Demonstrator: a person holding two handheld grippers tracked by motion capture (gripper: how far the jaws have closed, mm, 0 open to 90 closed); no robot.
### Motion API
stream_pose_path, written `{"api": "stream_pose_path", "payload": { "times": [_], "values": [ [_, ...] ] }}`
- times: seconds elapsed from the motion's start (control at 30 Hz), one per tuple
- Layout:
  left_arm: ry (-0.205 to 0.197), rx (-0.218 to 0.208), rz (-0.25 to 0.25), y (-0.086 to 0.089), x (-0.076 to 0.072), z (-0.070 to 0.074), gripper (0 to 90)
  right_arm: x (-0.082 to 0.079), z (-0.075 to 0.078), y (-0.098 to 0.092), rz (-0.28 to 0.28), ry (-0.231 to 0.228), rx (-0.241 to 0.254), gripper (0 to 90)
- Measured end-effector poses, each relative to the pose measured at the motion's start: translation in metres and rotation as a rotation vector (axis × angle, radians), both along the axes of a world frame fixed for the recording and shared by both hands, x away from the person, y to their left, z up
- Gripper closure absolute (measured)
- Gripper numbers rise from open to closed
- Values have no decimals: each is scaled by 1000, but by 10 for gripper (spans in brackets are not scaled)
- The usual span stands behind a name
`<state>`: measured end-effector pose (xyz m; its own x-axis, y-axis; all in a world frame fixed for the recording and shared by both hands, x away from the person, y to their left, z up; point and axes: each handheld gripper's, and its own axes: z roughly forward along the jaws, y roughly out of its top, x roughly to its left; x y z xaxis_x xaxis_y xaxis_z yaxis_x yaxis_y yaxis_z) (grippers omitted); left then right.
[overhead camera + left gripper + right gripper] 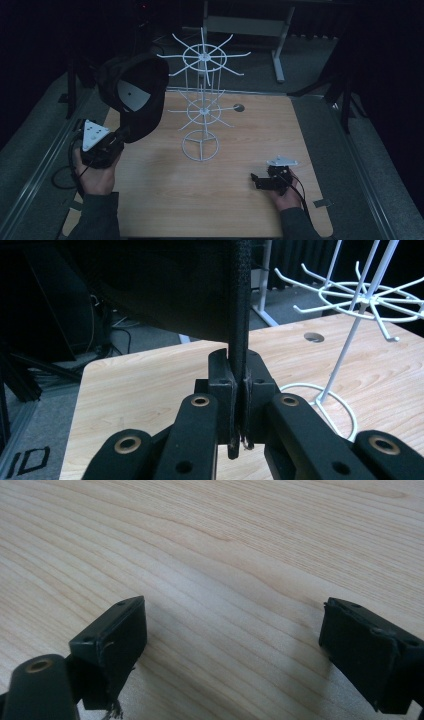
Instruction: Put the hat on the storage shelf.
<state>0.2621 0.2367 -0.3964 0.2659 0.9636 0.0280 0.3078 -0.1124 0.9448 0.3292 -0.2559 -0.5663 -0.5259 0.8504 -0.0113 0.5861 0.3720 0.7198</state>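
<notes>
A black cap (135, 92) with a white label inside hangs in the air at the left, its opening turned toward the camera. My left gripper (120, 134) is shut on the cap's brim (238, 315), which rises as a thin black edge between the two pads (221, 385). A white wire display stand (202, 107) with two rings of hooks rises from the middle of the wooden table (250, 210), just right of the cap. My right gripper (256, 181) rests low over the table at the front right, open, with only bare wood between its pads (112, 635).
A round cable hole (239, 107) sits near the table's far edge. Grey carpet and dark stands surround the table; a desk frame (277, 45) stands behind it. The stand's round base (325, 405) lies close to the right of my left gripper.
</notes>
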Motion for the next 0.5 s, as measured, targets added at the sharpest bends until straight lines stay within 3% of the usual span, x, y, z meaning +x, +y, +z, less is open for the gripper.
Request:
{"api": "stream_pose_path", "payload": {
  "times": [0.5],
  "values": [
    [-39, 17, 11, -9, -9, 6, 865, 0, 0, 0, 0, -1, 0, 116]
  ]
}}
